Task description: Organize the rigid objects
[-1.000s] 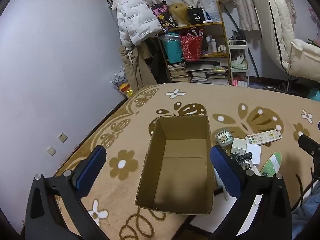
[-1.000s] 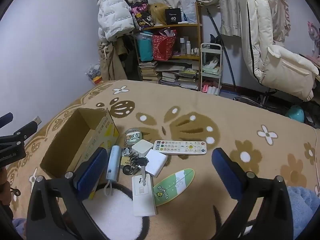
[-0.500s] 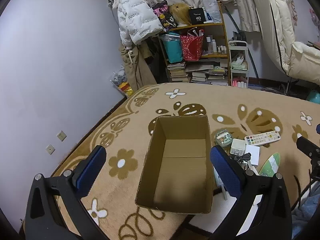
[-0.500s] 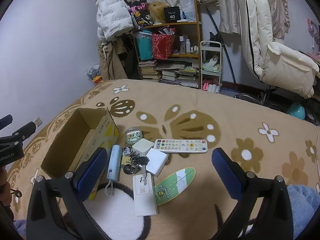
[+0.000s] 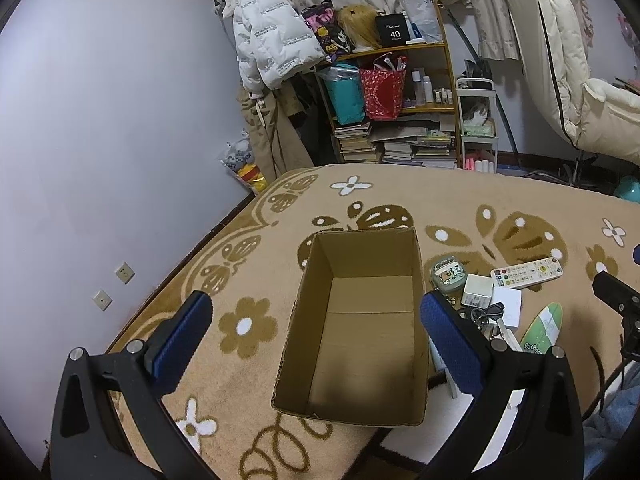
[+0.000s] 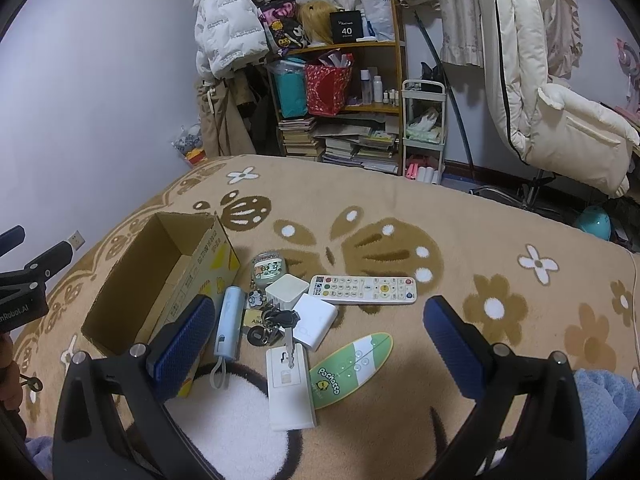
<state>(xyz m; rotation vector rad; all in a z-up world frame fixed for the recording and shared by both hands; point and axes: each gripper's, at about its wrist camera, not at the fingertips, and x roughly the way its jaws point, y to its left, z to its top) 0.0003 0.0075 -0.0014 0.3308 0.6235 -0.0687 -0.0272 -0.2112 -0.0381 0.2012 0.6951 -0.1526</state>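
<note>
Rug (image 5: 460, 200): tan, floral. Box (image 5: 360, 408): open-topped, nothing inside, standing on rug. Left gripper (image 5: 314, 334): jaws apart, holding nothing, above box. Right gripper (image 6: 316, 342): jaws apart, holding nothing, above the clutter. Just right of box: remote (image 6: 362, 289), white plate (image 6: 290, 392), green board (image 6: 350, 364), blue tube (image 6: 229, 326), keys (image 6: 278, 320).

Splayed right tool (image 6: 316, 332) above clutter (image 6: 296, 320)
</note>
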